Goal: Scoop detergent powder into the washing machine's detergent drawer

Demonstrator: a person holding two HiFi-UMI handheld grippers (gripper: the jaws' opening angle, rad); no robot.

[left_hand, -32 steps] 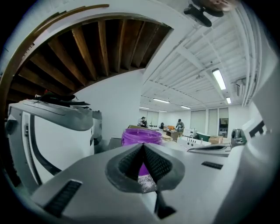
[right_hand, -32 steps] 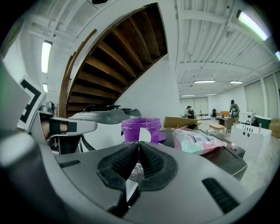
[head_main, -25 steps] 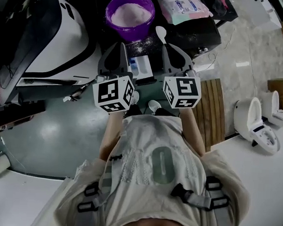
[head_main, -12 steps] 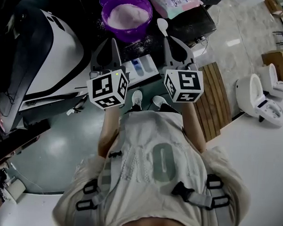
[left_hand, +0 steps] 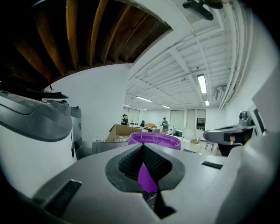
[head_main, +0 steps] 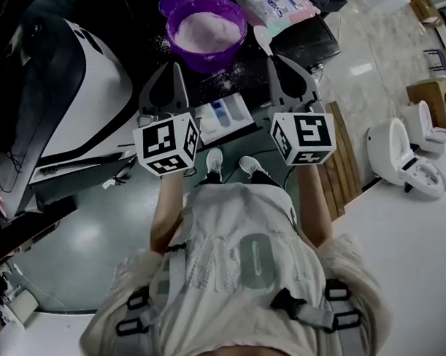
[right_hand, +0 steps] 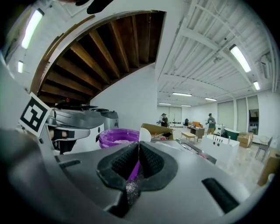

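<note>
The scoop seems about to begin: the right gripper (head_main: 274, 60), jaws clamped on the spoon (head_main: 262, 38), holds it at the 3 o'clock side of the bowl (head_main: 205, 60), so the next move probably calls for dipping into the powder (head_main: 210, 29). The left gripper (head_main: 174, 65) is closed on nothing. The open drawer (head_main: 233, 107) lies at the bowl's 6 o'clock.

Open-plan test lab, as I see it from my station. A washing machine (head_main: 80, 96) and two unplumbed toilets (head_main: 399, 161) stand on a polished floor (head_main: 97, 220). Ceiling strip lights (left_hand: 201, 83) run over distant desks (right_hand: 194, 130), where people (right_hand: 163, 119) stand beside a cardboard box (left_hand: 120, 131).
</note>
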